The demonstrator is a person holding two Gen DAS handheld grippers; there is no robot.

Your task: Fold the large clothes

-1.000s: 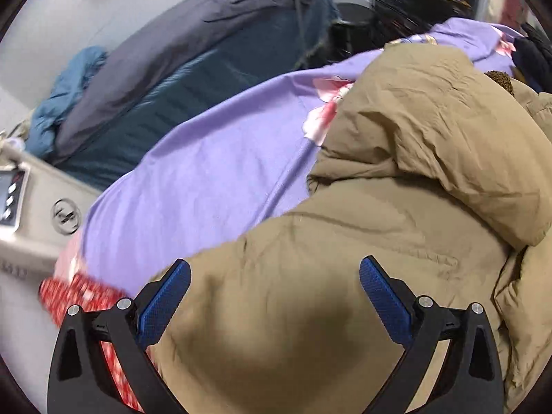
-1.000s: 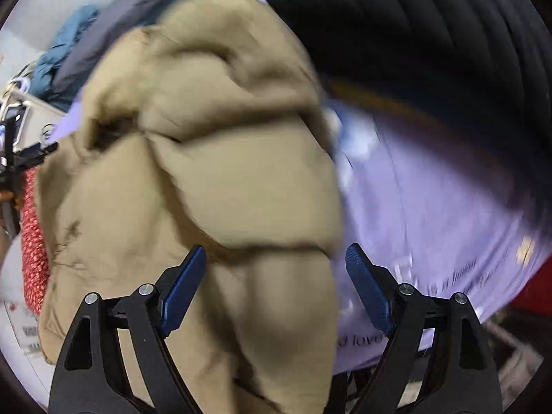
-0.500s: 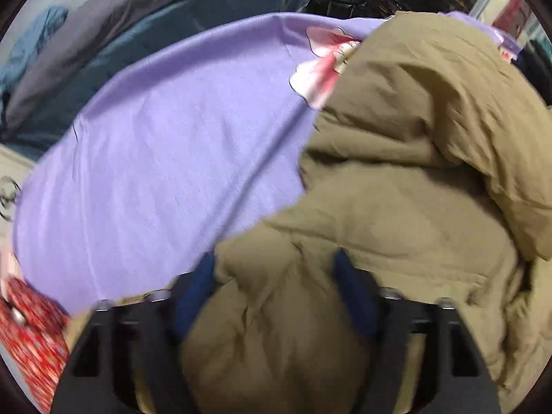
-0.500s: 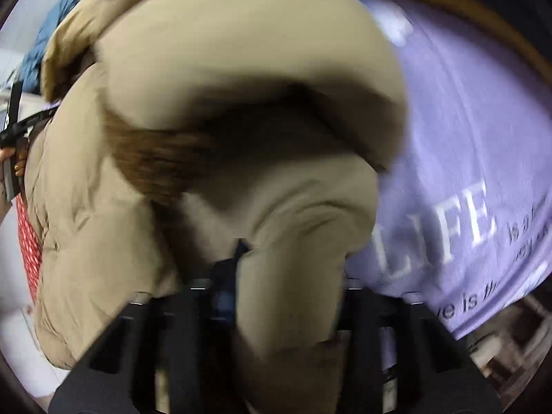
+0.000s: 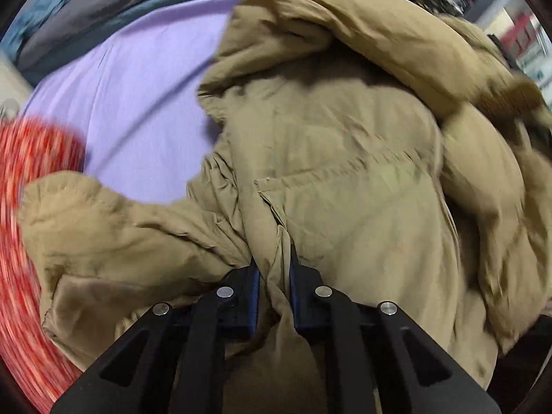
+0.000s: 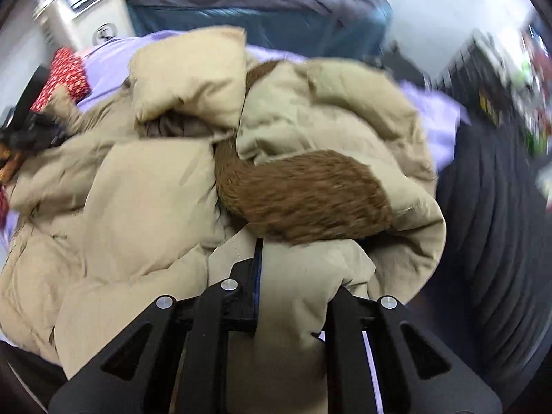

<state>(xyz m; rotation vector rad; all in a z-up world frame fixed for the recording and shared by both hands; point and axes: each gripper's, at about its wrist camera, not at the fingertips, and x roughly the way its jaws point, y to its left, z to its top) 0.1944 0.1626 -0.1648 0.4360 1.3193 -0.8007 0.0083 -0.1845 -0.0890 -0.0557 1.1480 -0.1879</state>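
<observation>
A bulky tan padded coat [image 5: 345, 158] with a brown fur-trimmed hood [image 6: 303, 193] lies bunched on a purple sheet [image 5: 138, 103]. My left gripper [image 5: 273, 276] is shut on a fold of the coat's fabric near a pocket seam. My right gripper [image 6: 293, 276] is shut on a thick fold of the coat [image 6: 138, 207] just below the fur trim; its right finger is hidden by the fabric. The other gripper shows at the left edge of the right wrist view [image 6: 31, 124].
A red patterned cloth [image 5: 31, 241] lies at the left of the sheet. Dark grey and blue bedding [image 6: 258, 10] is piled behind. A black ribbed garment [image 6: 500, 224] is at the right, a white appliance [image 6: 86, 10] at the far left, and dark shelving [image 6: 490, 79] behind.
Both grippers went from open above the coat to shut on its fabric. The coat has been pulled up and bunched, and the fur hood trim now shows in front of the right gripper.
</observation>
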